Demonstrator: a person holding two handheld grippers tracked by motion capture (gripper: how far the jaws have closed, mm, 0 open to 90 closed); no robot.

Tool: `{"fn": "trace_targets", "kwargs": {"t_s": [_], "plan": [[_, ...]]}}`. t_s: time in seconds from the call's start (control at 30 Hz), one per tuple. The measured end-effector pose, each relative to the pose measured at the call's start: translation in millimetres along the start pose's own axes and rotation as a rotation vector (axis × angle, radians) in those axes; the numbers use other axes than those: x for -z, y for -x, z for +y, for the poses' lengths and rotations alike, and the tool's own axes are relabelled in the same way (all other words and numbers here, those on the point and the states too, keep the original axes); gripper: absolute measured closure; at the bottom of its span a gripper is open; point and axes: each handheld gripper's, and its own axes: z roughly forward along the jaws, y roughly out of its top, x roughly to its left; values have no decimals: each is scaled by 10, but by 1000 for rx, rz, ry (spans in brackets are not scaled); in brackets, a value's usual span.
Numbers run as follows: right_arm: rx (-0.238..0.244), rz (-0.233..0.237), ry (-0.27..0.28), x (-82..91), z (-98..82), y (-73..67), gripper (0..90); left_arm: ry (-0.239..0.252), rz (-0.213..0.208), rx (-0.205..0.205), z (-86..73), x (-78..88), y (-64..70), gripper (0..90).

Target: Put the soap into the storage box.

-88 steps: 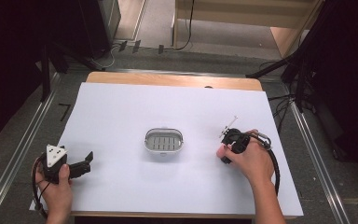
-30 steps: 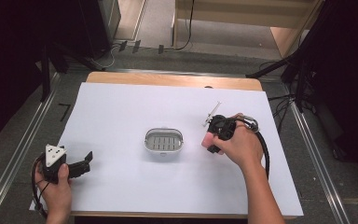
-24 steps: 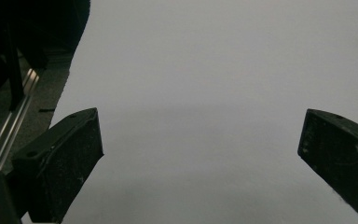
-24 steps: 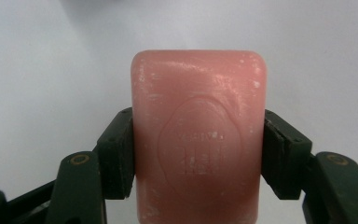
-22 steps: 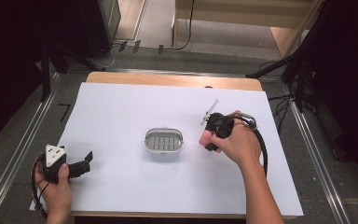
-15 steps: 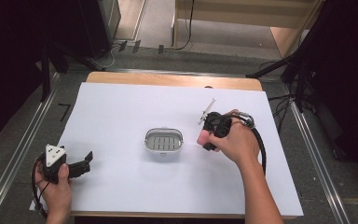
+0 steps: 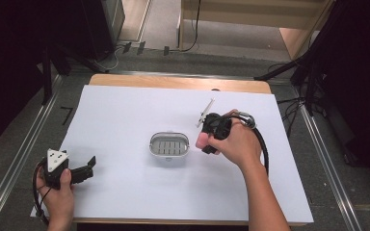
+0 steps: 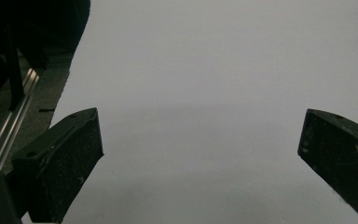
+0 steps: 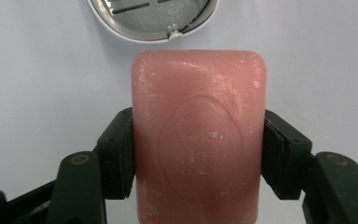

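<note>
The right gripper [image 9: 198,154] has its jaws pinching a pink soap bar [image 9: 198,135] by its two long sides, the bar lifted clear of the white worktop [image 7: 125,120] just beside the right end of the metal soap dish [image 7: 169,146]. So the pickup looks done; what seems left is carrying the bar over the slatted dish, lowering it in and letting go. The dish sits empty at mid-worktop. The left gripper [image 7: 84,169] rests near the front left corner, its jaws spread with nothing between them.
</note>
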Motion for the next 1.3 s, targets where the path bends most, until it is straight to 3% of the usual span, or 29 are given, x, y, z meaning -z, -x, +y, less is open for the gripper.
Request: {"fn": "trace_targets", "kwargs": {"t_s": [0.77,1.3], "plan": [[68,9,-5,-10,383,-140,388,2,1,2,-1,1,-1,1],[122,26,-6,-111,678,-237,388,0,2,8,1,-1,-7,1]]}}
